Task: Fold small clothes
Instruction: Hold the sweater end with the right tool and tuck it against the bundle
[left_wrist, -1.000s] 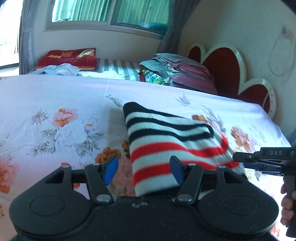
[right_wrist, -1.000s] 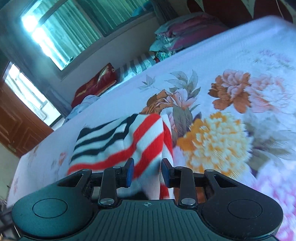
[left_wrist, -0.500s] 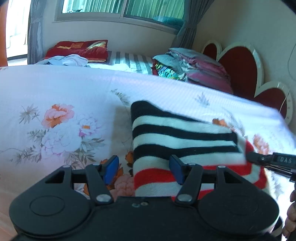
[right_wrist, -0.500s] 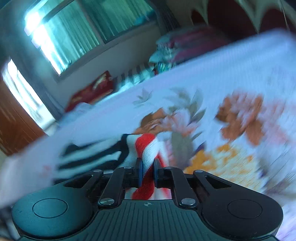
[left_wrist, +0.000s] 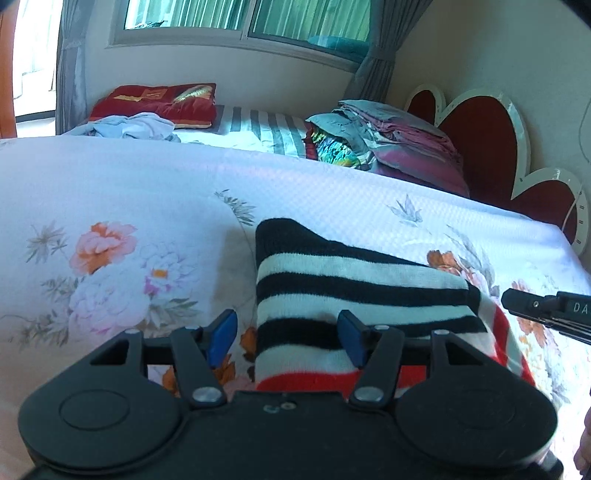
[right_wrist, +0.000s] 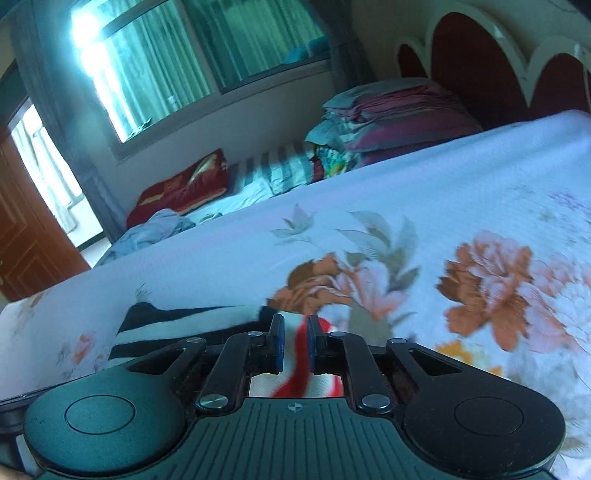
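Right gripper (right_wrist: 294, 341) clamps striped garment (left_wrist: 354, 291) edge, frame bottom centre; left gripper (left_wrist: 286, 338) gapes; thin pinch could slip, undoing fold

Home bedroom, floral bedspread (left_wrist: 147, 184), scalloped red headboard (left_wrist: 480, 140), stacked bedding (left_wrist: 388, 136), curtained window (left_wrist: 240, 14)

The left gripper (left_wrist: 287, 336) is matte black, with two round raised discs on its housing, silver pivot screws on angled linkage arms, and blue pads on its fingers (left_wrist: 222, 334). The right gripper (right_wrist: 294, 345) matches it, but its near housing is ribbed, with a small crosshair mark, and its fingers (right_wrist: 277, 343) carry blue pads too.
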